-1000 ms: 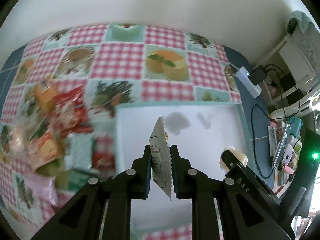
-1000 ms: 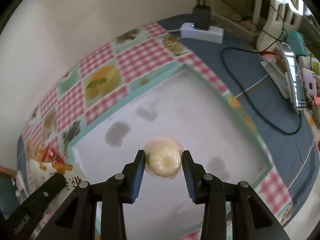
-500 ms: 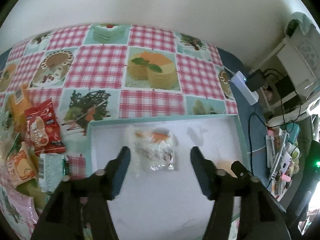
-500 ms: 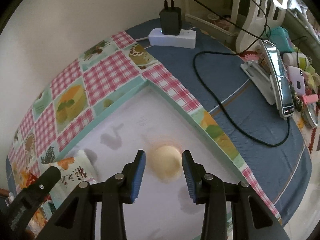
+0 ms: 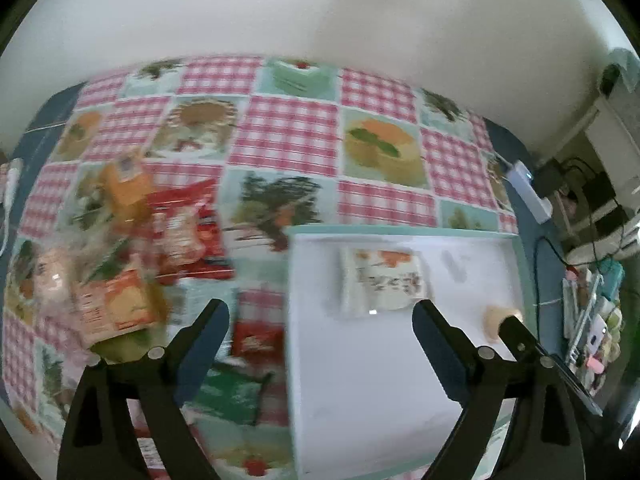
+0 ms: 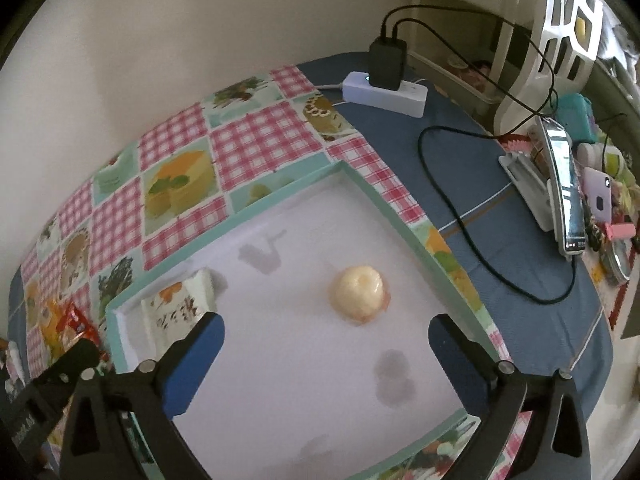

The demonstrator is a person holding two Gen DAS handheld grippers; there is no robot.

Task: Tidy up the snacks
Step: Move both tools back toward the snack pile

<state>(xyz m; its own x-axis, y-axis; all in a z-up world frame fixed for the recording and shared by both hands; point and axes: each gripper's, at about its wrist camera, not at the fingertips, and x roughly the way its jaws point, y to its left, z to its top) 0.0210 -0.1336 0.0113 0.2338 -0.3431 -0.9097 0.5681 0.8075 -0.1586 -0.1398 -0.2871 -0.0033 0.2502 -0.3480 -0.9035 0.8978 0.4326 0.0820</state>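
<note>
A white tray with a teal rim (image 5: 400, 400) (image 6: 404, 224) lies on the checked tablecloth. In it lie a white snack packet (image 5: 384, 284) (image 6: 180, 308) and a round yellow jelly cup (image 6: 360, 292) (image 5: 500, 318). A blurred pile of snack packets (image 5: 132, 264) lies left of the tray. My left gripper (image 5: 320, 320) is open and empty, above the tray's left edge. My right gripper (image 6: 326, 334) is open and empty, just short of the jelly cup.
A white power strip with a black charger (image 6: 386, 88) and black cables (image 6: 460, 216) lie on the blue cloth to the right. A phone on a stand (image 6: 564, 192) and small items sit at the far right. A wall stands behind the table.
Both grippers opened and pulled back. The left let go of the white packet, now flat in the tray. The right let go of the jelly cup, now resting in the tray.
</note>
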